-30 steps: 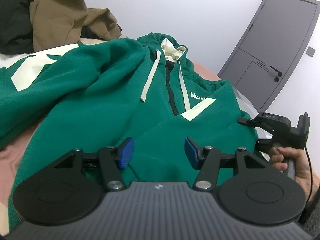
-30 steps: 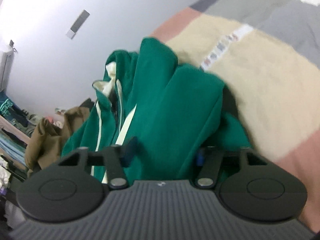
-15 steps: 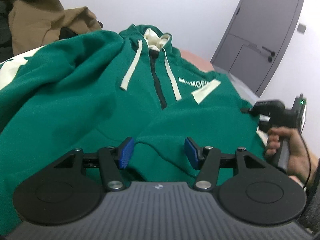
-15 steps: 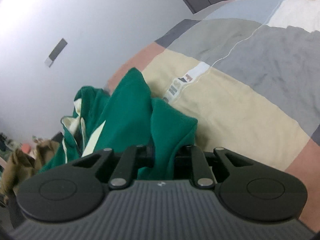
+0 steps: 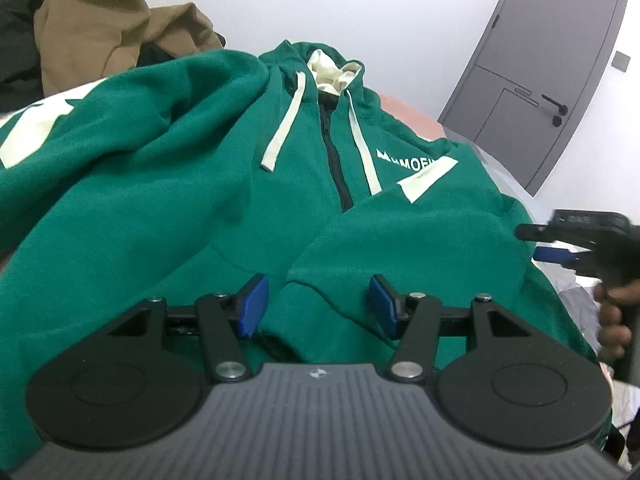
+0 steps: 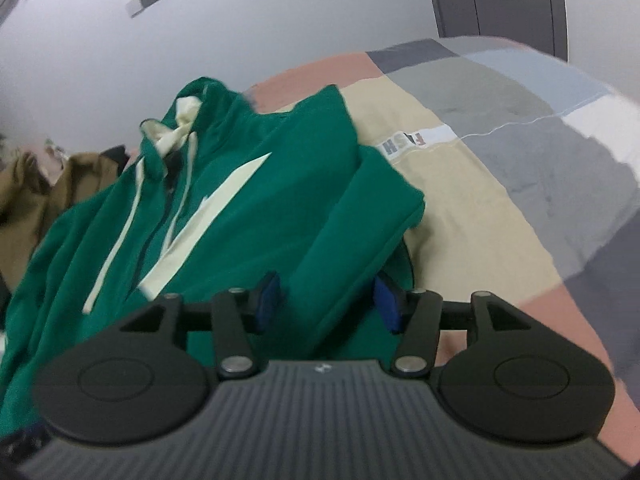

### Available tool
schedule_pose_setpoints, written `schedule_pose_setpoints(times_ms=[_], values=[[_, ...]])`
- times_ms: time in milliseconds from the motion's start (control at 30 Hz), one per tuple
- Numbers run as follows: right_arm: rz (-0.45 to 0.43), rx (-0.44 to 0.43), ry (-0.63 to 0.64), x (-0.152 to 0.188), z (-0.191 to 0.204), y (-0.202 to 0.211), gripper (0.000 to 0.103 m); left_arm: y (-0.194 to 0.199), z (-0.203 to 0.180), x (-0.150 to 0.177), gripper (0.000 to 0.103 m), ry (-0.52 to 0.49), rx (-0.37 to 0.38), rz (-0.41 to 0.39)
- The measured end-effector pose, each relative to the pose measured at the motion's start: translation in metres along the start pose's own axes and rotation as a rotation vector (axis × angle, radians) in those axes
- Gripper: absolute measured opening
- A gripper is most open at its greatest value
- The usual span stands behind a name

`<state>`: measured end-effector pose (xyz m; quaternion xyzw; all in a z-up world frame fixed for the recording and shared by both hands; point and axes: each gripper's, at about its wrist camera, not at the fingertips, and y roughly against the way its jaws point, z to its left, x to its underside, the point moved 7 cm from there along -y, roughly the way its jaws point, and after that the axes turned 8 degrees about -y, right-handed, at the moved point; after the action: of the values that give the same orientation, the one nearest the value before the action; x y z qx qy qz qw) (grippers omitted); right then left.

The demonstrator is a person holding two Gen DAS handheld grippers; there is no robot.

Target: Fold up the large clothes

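A green zip hoodie (image 5: 200, 184) with cream drawstrings lies face up on the bed. Its right sleeve (image 6: 360, 208) is folded in over the front. My left gripper (image 5: 318, 306) hovers open just above the sleeve's end (image 5: 328, 292), and its blue pads (image 5: 254, 306) stand clear of the cloth. My right gripper (image 6: 327, 302) has its jaws opening; the folded sleeve runs between the pads (image 6: 386, 304) without being pressed. In the left wrist view the right gripper (image 5: 560, 248) shows at the hoodie's right edge, held by a hand (image 5: 612, 320).
A brown garment (image 5: 92, 28) and dark clothes (image 5: 16, 52) are piled beyond the hoodie at the back left. The patchwork bedcover (image 6: 480, 160) stretches bare to the hoodie's right. A grey door (image 5: 560, 80) stands behind the bed.
The right gripper was shut on the sleeve half a second ago; its jaws now stand apart and the sleeve lies on the hoodie's front. The left gripper has barely shifted.
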<state>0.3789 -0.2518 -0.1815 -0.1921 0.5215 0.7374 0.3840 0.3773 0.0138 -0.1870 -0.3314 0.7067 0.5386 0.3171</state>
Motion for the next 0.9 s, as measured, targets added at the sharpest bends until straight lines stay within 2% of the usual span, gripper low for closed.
schedule_pose_setpoints(times_ms=[167, 267, 400, 500, 600, 700, 800, 900], values=[[0.009, -0.106, 0.030, 0.027, 0.035, 0.040, 0.055, 0.005, 0.001, -0.002, 0.062, 0.001, -0.005, -0.010], [0.019, -0.148, 0.137, 0.049, 0.062, 0.050, 0.054, 0.009, 0.003, -0.003, 0.062, 0.004, -0.012, -0.020], [0.020, -0.154, 0.303, 0.073, 0.091, 0.050, 0.053, 0.015, 0.007, -0.005, 0.062, 0.005, -0.035, -0.039], [0.058, -0.188, 0.305, 0.082, 0.101, 0.043, 0.053, 0.020, 0.015, -0.008, 0.062, 0.024, -0.062, -0.055], [0.095, -0.186, 0.331, 0.095, 0.102, 0.031, 0.053, 0.027, 0.023, -0.013, 0.062, 0.032, -0.100, -0.080], [0.149, -0.162, 0.380, 0.111, 0.103, 0.018, 0.052, 0.035, 0.041, -0.018, 0.062, 0.093, -0.151, -0.105], [0.158, -0.140, 0.403, 0.116, 0.108, 0.013, 0.053, 0.045, 0.061, -0.020, 0.062, 0.179, -0.190, -0.119], [0.172, -0.159, 0.400, 0.116, 0.112, 0.015, 0.052, 0.056, 0.081, -0.019, 0.062, 0.268, -0.234, -0.131]])
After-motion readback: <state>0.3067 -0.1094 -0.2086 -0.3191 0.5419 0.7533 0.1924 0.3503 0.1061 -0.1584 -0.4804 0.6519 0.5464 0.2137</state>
